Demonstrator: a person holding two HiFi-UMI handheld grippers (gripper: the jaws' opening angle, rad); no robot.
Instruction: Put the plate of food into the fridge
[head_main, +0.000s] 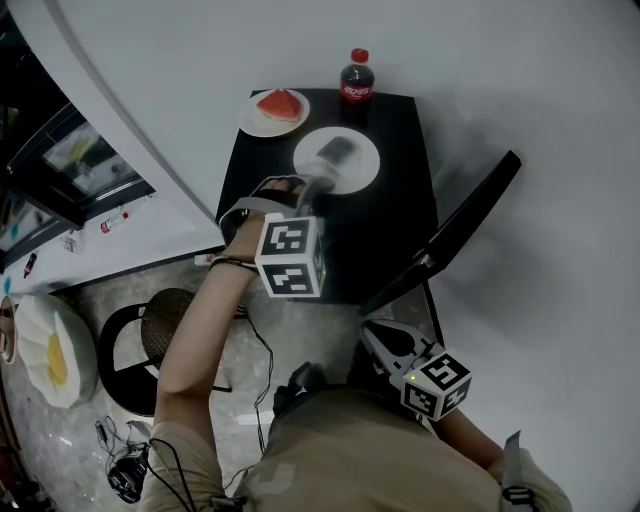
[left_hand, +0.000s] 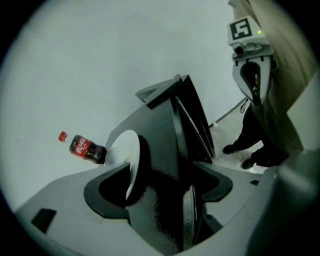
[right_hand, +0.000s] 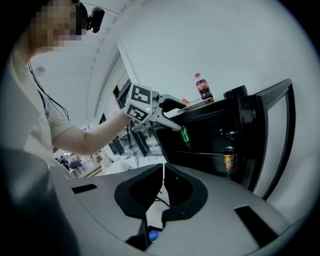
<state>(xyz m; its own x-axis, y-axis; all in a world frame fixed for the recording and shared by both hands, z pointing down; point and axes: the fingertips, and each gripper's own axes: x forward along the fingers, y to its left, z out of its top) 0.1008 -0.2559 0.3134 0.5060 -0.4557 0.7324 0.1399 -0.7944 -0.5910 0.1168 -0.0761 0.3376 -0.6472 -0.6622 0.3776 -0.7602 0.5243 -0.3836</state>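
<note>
Reference: we give all places relative to the fridge (head_main: 395, 235), a low black unit seen from above.
Left of fridge: a black round stool (head_main: 170, 320) stands on the floor, apart from the cabinet.
Left gripper (left_hand: 165, 180): released, with the jaws spread wide and nothing clamped. They hover over the fridge top at the second plate.
Plate of food (head_main: 258, 124): a white plate carrying a red watermelon slice (head_main: 280, 103). It rests on the fridge top at the far left corner, not inside the fridge, and neither gripper touches it.
Second plate (head_main: 362, 172): white, on the fridge top just right of the plate of food. In the left gripper view its rim lies beside the left jaw's pad.
Cola bottle (head_main: 356, 82): upright at the far edge of the fridge top, near both plates. It has a red cap and a red label with white script, which we cannot read for certain.
Fridge door (head_main: 455, 225): swung open on the right side.
Fridge interior: the right gripper view shows a green bottle (right_hand: 185, 136) and an orange can (right_hand: 229, 161) on the shelves. Their print is too small to read.
Right gripper (right_hand: 162, 192): clenched and empty, held low in front of the open fridge.
Marker cubes: black-and-white square patterns, with no text.
</note>
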